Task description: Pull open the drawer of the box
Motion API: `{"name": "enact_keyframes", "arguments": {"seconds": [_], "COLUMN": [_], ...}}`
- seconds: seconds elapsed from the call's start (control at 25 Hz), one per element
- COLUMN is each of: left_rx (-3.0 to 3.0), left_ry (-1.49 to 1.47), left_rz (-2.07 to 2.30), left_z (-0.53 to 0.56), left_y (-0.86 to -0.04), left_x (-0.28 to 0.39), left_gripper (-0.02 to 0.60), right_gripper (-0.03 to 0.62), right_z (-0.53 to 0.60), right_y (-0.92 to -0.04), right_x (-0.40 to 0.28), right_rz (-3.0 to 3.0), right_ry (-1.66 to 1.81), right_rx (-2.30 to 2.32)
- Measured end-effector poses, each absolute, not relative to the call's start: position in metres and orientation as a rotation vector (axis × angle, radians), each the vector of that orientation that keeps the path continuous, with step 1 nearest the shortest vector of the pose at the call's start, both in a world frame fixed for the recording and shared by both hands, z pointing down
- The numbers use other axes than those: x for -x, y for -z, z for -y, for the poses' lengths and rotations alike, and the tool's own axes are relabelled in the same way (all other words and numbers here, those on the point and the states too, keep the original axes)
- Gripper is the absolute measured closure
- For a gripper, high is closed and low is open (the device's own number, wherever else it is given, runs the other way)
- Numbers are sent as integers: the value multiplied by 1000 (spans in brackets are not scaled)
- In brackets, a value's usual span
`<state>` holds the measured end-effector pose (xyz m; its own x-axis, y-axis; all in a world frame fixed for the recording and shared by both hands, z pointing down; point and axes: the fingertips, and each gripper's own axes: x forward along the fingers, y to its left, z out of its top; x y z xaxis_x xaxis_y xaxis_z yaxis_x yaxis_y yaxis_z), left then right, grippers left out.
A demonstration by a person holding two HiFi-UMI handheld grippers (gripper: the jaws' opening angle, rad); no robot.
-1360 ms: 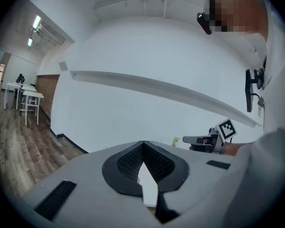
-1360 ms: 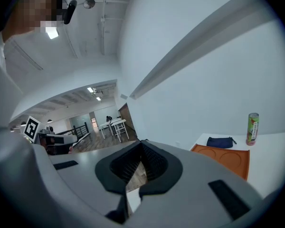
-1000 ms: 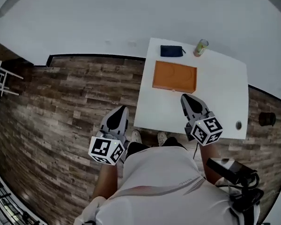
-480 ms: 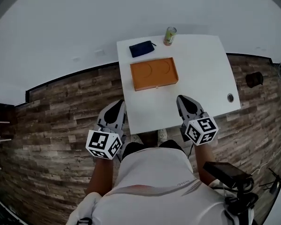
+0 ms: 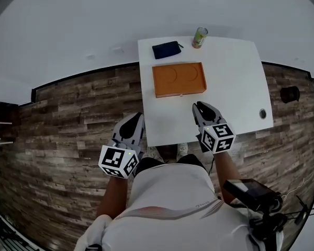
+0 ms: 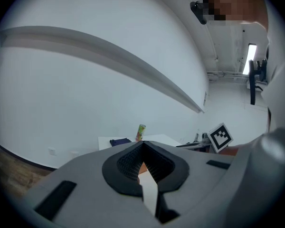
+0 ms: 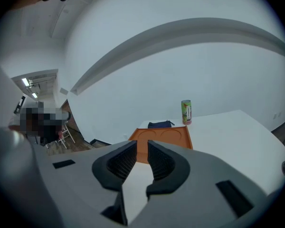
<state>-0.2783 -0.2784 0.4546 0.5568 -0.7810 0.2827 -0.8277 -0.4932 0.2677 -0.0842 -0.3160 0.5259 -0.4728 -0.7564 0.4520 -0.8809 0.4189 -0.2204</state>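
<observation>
Orange box [image 5: 179,79] on white desk [image 5: 235,88], toward its far left corner.
Left gripper [image 6: 142,145] closed, empty, beside near left corner; right gripper [image 7: 141,148] jaws just opening slightly, nothing between, over near edge.

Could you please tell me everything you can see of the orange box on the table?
The orange box is a flat, low rectangle, matt and smooth, with two shallow round recesses side by side in its top. A tiny pull seems to sit midway along its near edge; no drawer stands out, so it looks closed. It lies flat on the white table, toward its far left corner. Only the table touches it; the dark pouch behind it lies apart.
</observation>
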Motion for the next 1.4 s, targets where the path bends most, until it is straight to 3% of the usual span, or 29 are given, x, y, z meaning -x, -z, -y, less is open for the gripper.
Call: {"name": "enact_keyframes", "arguments": {"seconds": [0.28, 0.4, 0.96, 1.12, 1.4], "left_rx": [-2355, -2312, -2213, -2213, -2221], "left_ry": [-186, -192, -189, -188, -191], "left_rz": [1361, 1393, 1440, 1436, 1433], "left_z": [271, 265, 258, 258, 250], "left_y": [-469, -477, -502, -502, -498], "left_x": [295, 312, 345, 346, 347], "left_gripper": [571, 571, 571, 571, 571], "right_gripper": [437, 416, 419, 514, 516], "right_z": [340, 351, 380, 382, 377], "right_y": [-598, -634, -698, -699, -697], "right_x": [104, 113, 118, 111, 111], "right_rz": [2260, 2182, 1987, 1953, 1948], "right_ry": [-679, -709, -753, -716, -711], "right_rx": [-1335, -1326, -1420, -1473, -1479]}}
